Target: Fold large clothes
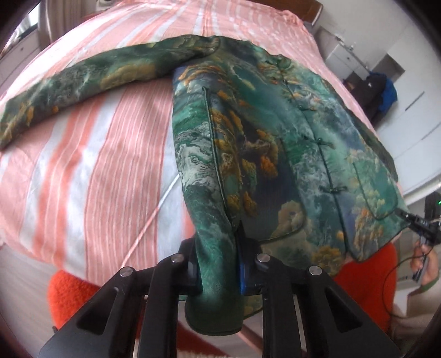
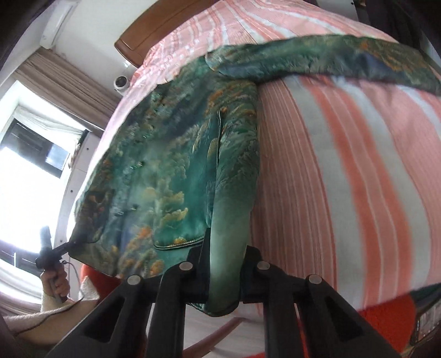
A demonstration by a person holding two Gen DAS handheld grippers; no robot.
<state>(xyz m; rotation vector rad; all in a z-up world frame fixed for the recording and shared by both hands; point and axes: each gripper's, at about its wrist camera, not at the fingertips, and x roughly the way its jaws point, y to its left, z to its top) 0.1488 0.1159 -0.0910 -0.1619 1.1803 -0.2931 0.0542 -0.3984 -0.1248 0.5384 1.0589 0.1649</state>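
Observation:
A green landscape-print jacket [image 1: 275,132] with knot buttons lies front up on a pink-and-white striped bed [image 1: 96,165]. One sleeve [image 1: 110,74] stretches out to the left. My left gripper [image 1: 219,264] is shut on the folded-in sleeve at the hem. My right gripper [image 2: 224,264] is shut on a sleeve end of the jacket [image 2: 165,165] too; the other sleeve [image 2: 344,55] stretches right. Each view shows another gripper at a hem corner: at the right of the left wrist view [image 1: 413,220], at the left of the right wrist view [image 2: 63,247].
An orange fuzzy rug [image 1: 82,297] lies below the bed's near edge. White drawers and a dark bag [image 1: 377,91] stand beside the bed. A wooden headboard [image 2: 154,24], a window and curtains [image 2: 55,88] are at the far side.

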